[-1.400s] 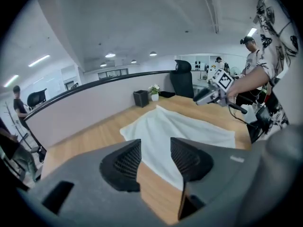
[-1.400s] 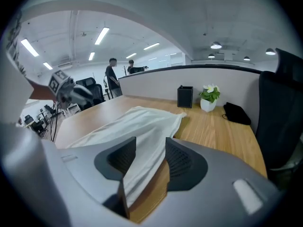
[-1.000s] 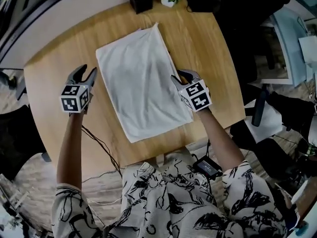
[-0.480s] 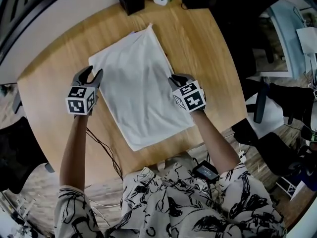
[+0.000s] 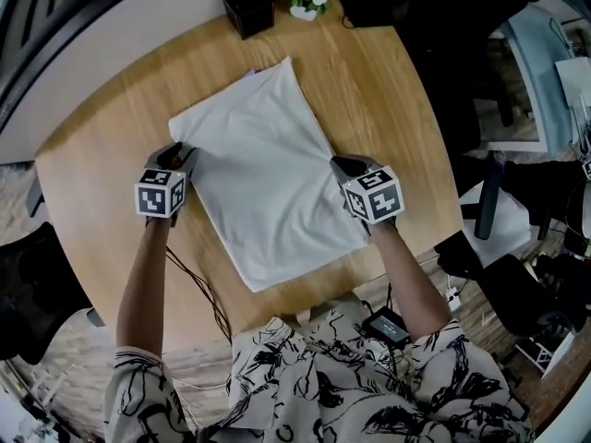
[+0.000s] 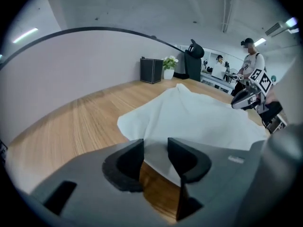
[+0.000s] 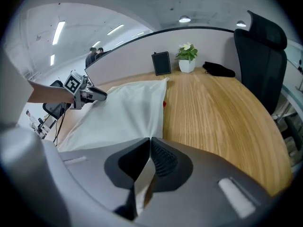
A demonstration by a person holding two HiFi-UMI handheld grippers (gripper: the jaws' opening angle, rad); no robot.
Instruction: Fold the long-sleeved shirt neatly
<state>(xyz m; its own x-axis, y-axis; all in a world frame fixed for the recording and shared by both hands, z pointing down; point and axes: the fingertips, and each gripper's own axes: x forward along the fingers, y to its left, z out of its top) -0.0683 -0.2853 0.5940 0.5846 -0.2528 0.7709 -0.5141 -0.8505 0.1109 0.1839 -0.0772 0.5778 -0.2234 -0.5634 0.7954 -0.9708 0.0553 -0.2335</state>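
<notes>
Left gripper [image 5: 181,151]: your jaws stand apart, just narrowed, astride the shirt's left edge; not yet pinching
Shirt [image 5: 263,183]: flat on the worktop [image 5: 388,90] between your grippers; already a plain rectangle, no sleeves showing
Right gripper [image 5: 343,166]: jaws just closed; clamped on the right edge
Progress: sleeves seem tucked in; the crosswise folds look still left
</notes>
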